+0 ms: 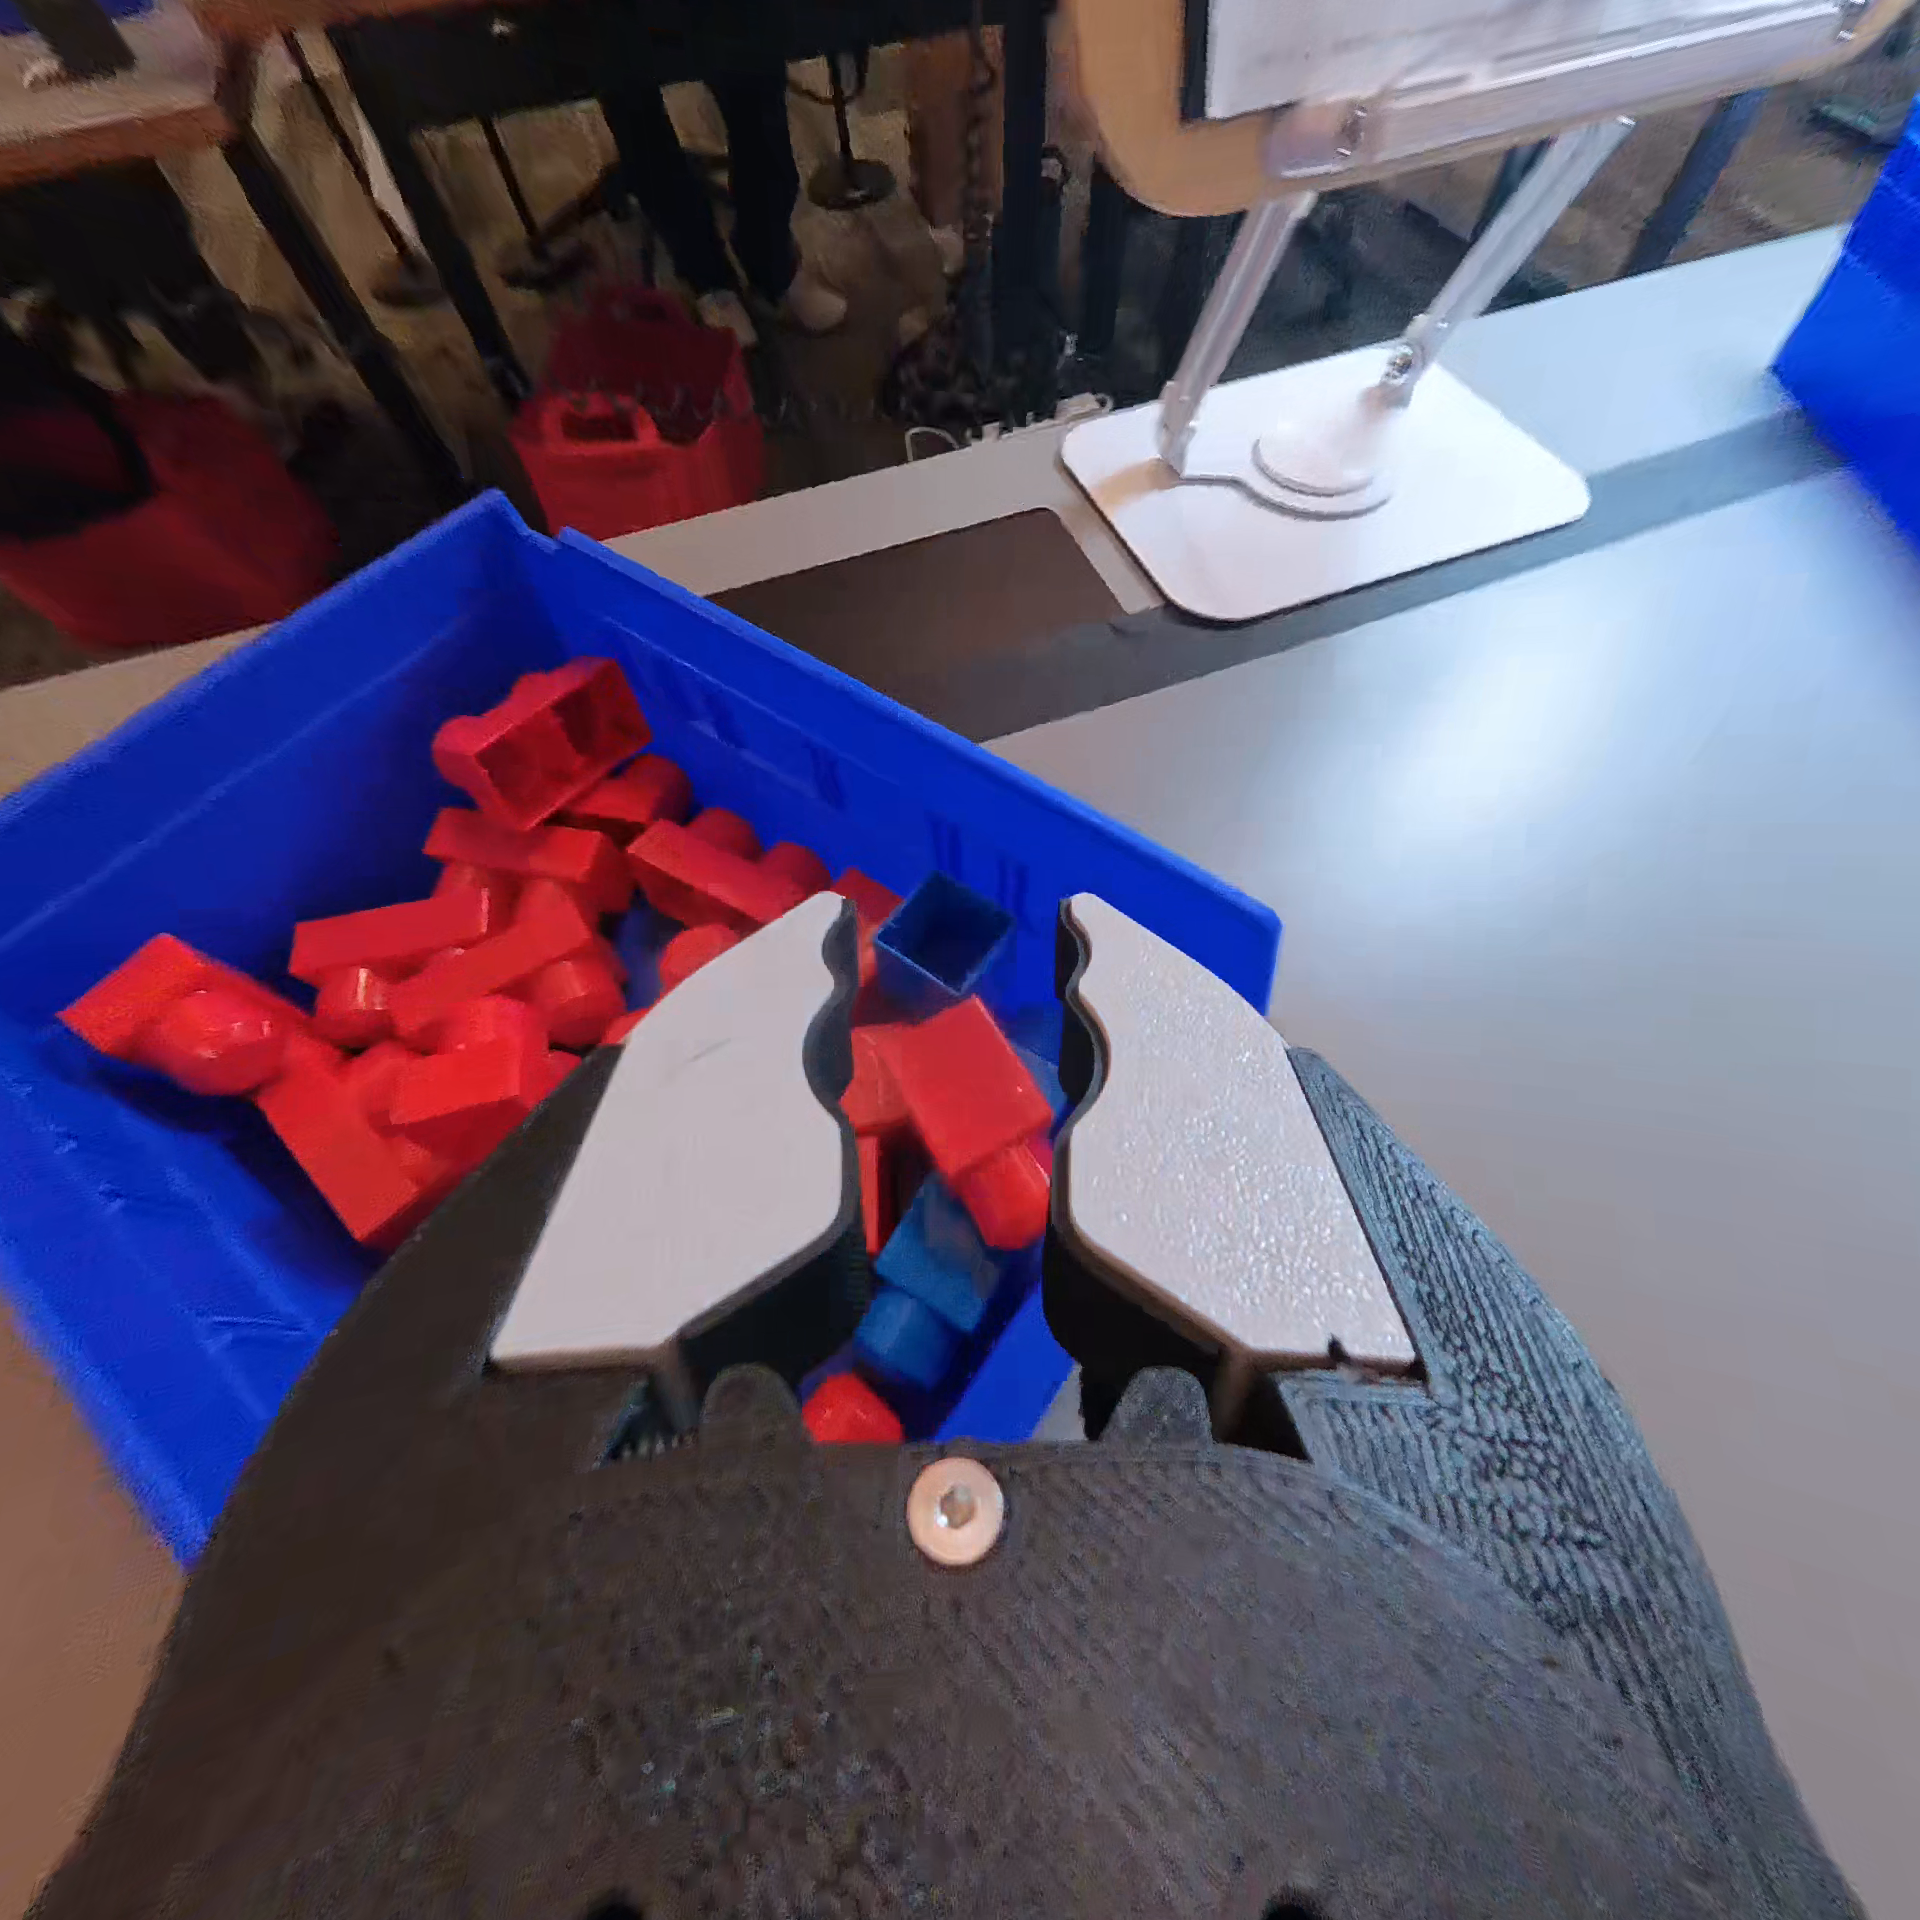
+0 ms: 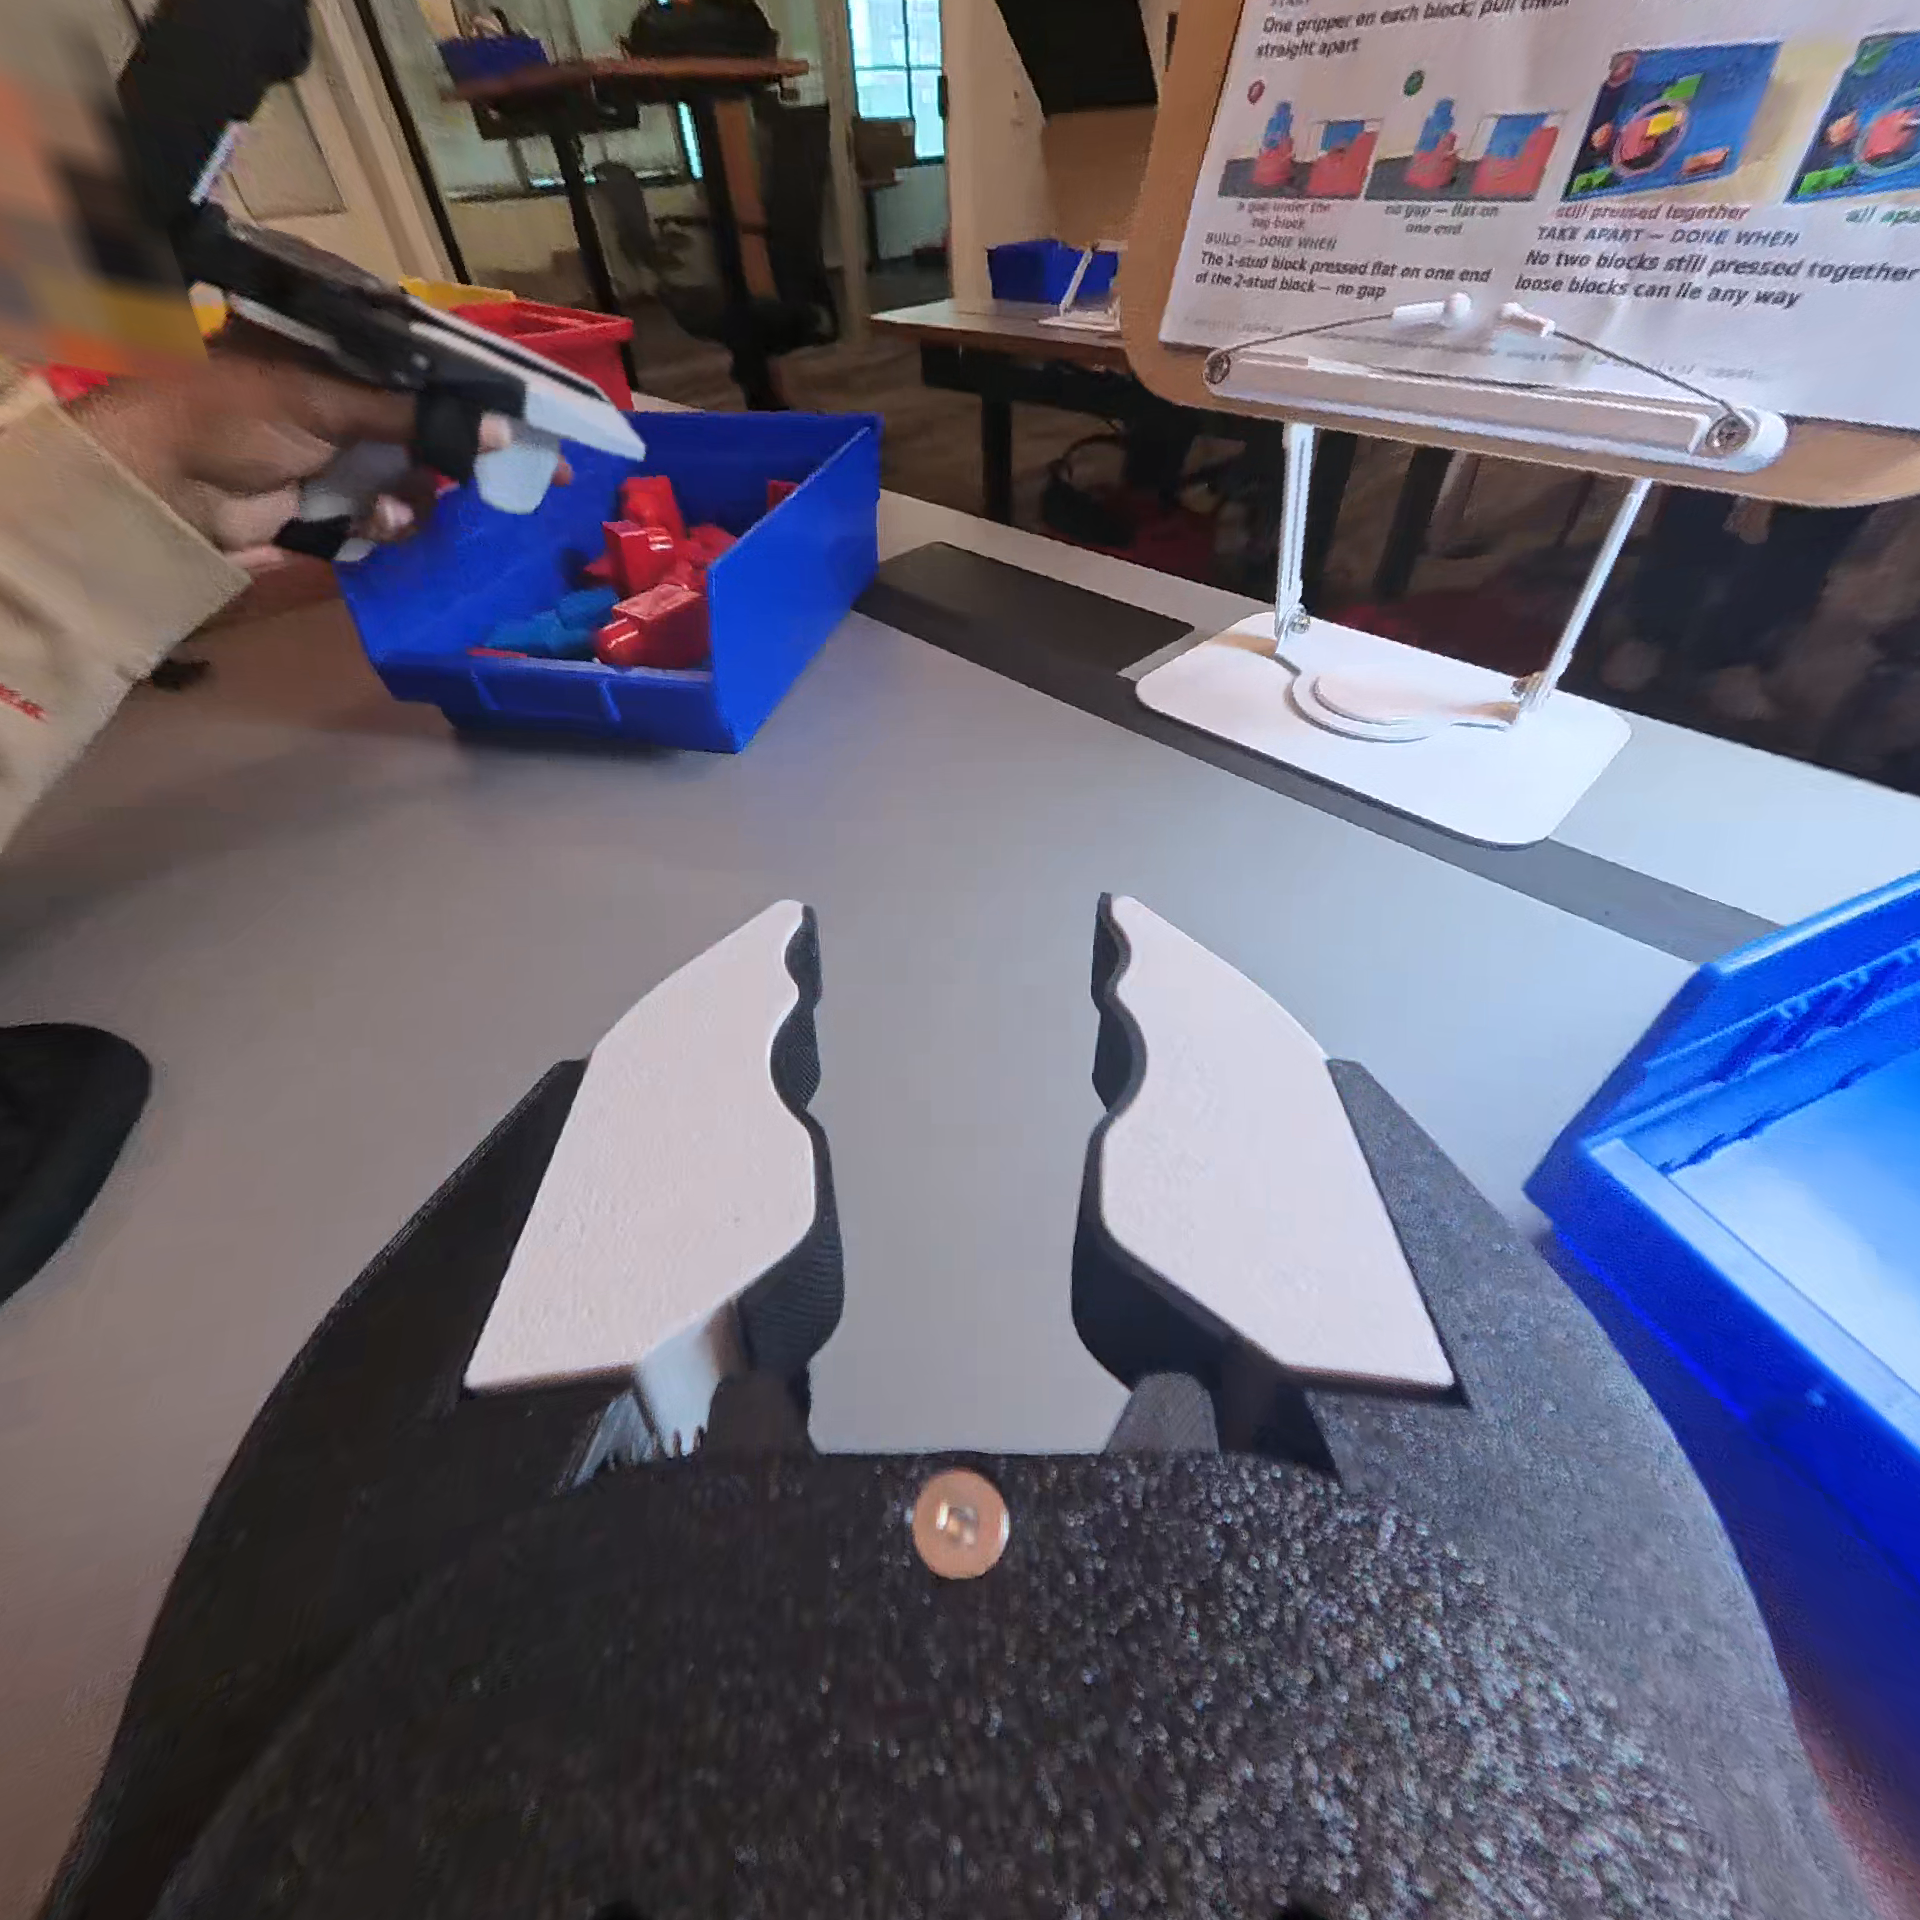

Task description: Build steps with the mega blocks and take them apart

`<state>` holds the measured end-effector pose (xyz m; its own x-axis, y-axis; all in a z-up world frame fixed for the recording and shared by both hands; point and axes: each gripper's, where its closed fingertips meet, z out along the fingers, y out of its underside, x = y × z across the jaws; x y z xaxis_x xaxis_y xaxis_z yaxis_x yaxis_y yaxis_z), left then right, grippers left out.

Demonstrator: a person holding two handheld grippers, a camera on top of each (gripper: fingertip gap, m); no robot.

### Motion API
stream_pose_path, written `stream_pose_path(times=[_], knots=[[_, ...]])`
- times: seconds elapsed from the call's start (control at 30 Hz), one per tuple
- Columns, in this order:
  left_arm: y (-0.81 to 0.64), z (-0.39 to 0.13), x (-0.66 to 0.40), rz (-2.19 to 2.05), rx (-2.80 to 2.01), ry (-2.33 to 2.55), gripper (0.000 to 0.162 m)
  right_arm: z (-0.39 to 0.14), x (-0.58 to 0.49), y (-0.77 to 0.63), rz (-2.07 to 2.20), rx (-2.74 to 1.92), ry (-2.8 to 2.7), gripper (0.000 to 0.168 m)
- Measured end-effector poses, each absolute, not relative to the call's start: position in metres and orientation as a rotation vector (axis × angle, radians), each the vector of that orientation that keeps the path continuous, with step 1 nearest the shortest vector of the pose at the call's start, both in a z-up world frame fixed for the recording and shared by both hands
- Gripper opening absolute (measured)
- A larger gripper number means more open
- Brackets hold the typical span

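Here, left claw (image 1: 951,935) agape over blue bin (image 1: 312,727)

left wrist view close above the blue bin (image 1: 312,748); right wrist view farther back, same bin (image 2: 790,582) shared

The left gripper (image 1: 951,935) tilts downward, its two fingers (image 1: 717,1122) spread with a clear gap between the tips. A hand (image 2: 343,457) grips its handle from below, blurred. The right gripper (image 2: 954,925) points forward, level and low, fingers (image 2: 1236,1153) parted wide, nothing between them.
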<state>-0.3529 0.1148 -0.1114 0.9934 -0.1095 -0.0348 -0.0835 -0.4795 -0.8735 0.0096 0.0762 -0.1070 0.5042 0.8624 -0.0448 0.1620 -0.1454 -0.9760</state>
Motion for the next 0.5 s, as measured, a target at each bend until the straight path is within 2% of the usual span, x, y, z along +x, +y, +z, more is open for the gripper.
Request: stream_pose_path(times=[0.23,0.5], knots=[[0.174,-0.102,-0.421,0.045,-2.086,-0.111,0.038,-0.124,0.026,0.091,0.763,-1.615,-0.855,0.05],[0.221,-0.177,-0.493,0.194,-2.377,-0.258,0.046,-0.122,0.042,0.106,0.716,-1.595,-0.792,0.048]])
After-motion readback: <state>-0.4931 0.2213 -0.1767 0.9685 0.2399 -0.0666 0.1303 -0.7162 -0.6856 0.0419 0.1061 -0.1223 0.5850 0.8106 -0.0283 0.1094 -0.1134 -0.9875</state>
